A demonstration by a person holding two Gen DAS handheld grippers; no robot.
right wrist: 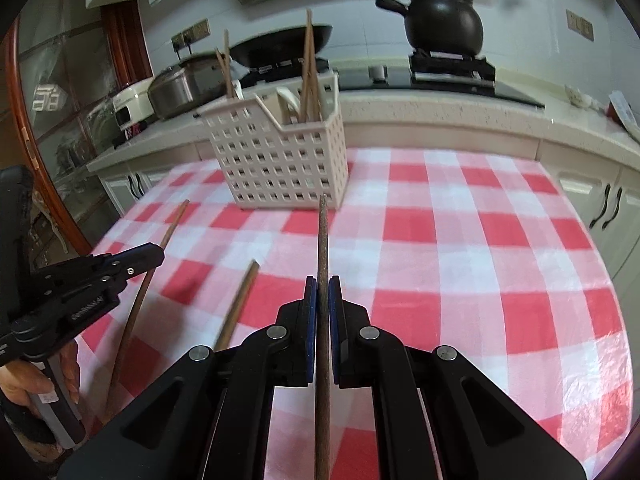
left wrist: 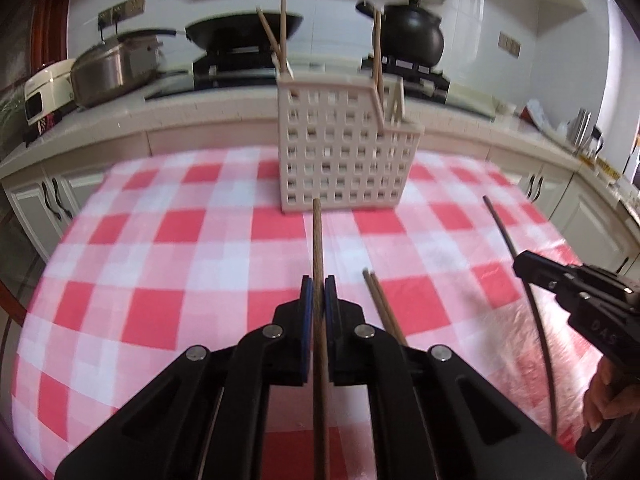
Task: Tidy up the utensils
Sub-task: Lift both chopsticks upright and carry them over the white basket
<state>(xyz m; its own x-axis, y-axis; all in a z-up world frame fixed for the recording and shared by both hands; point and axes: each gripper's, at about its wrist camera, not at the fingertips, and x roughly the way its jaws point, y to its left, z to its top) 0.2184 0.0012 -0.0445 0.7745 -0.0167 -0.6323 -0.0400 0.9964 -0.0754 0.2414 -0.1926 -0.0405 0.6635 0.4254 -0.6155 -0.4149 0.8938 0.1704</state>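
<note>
In the left wrist view my left gripper is shut on a brown chopstick whose tip points at the white lattice basket. Several pale chopsticks stand in that basket. Two loose chopsticks lie on the checked cloth just right of my fingers. At the right edge my right gripper clamps a dark chopstick. The right wrist view shows the right gripper shut on that dark chopstick, the basket ahead, and the left gripper holding its chopstick at the left.
The red-and-white checked tablecloth covers the table. Behind it runs a counter with a steel pot, a wok and a black pot on the stove. A person's hand grips the left handle.
</note>
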